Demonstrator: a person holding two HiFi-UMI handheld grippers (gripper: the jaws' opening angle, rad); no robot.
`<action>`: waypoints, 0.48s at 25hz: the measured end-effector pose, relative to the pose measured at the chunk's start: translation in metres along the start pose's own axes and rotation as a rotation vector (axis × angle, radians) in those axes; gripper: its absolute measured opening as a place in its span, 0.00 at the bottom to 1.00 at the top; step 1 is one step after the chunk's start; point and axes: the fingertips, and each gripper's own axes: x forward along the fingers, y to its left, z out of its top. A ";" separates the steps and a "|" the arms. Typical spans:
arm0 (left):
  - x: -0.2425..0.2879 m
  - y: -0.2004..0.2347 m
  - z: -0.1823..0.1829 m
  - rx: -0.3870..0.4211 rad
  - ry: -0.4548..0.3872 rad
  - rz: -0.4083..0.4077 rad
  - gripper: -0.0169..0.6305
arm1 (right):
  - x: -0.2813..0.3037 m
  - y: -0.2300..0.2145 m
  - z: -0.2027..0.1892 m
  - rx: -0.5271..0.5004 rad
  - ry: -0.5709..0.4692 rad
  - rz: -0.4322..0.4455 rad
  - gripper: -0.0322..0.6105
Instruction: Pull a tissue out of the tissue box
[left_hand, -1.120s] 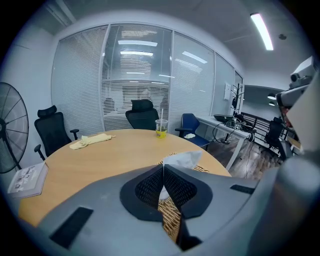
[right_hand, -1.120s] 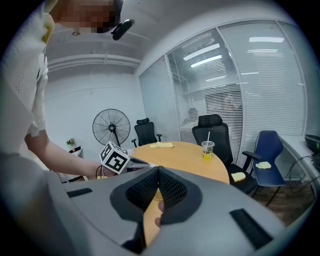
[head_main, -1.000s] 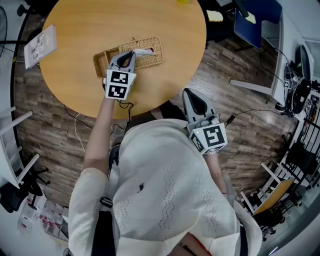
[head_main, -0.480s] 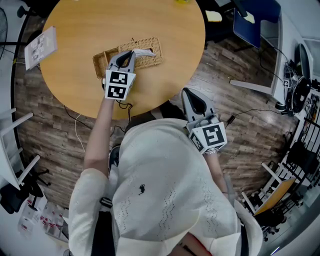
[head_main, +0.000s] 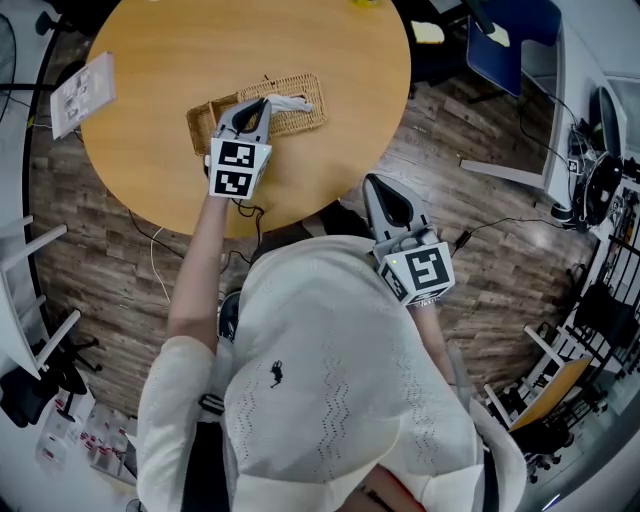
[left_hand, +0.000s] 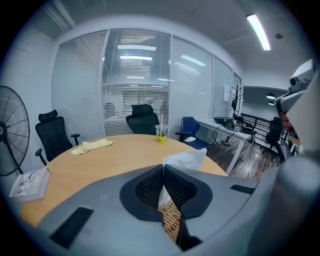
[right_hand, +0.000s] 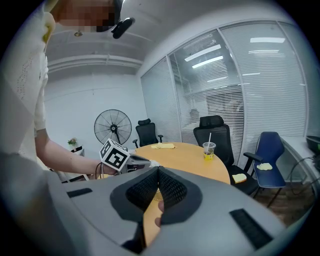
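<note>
On the round wooden tabletop (head_main: 200, 40), the wicker tissue box (head_main: 305, 85) lies near the front edge. The left gripper (head_main: 262, 103) has its fingers clamped on a white tissue (head_main: 288, 101) rising from the box. The right gripper (head_main: 372, 183) hangs off the tabletop, fingers together.

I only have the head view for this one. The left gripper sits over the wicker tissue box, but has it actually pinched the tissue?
Observer: Yes. In the left gripper view, the left gripper has its jaws closed on the white tissue, which stands up past the tips.
Operator: Where is the box relative to the jaws?
Observer: The wicker tissue box shows just below them, through the narrow gap lower down.
Operator: Is the right one holding anything?
Observer: No. In its own view, the right gripper has its jaws together with nothing pinched between them.
</note>
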 end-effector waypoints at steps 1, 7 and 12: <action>0.000 0.000 0.001 0.000 -0.002 0.001 0.05 | 0.000 0.000 0.000 -0.001 -0.001 0.002 0.05; -0.002 0.001 0.003 -0.002 -0.009 0.009 0.05 | 0.000 0.000 -0.001 0.000 -0.004 0.004 0.05; -0.004 0.001 0.003 -0.007 -0.016 0.016 0.05 | 0.000 -0.001 -0.002 -0.004 -0.003 0.002 0.05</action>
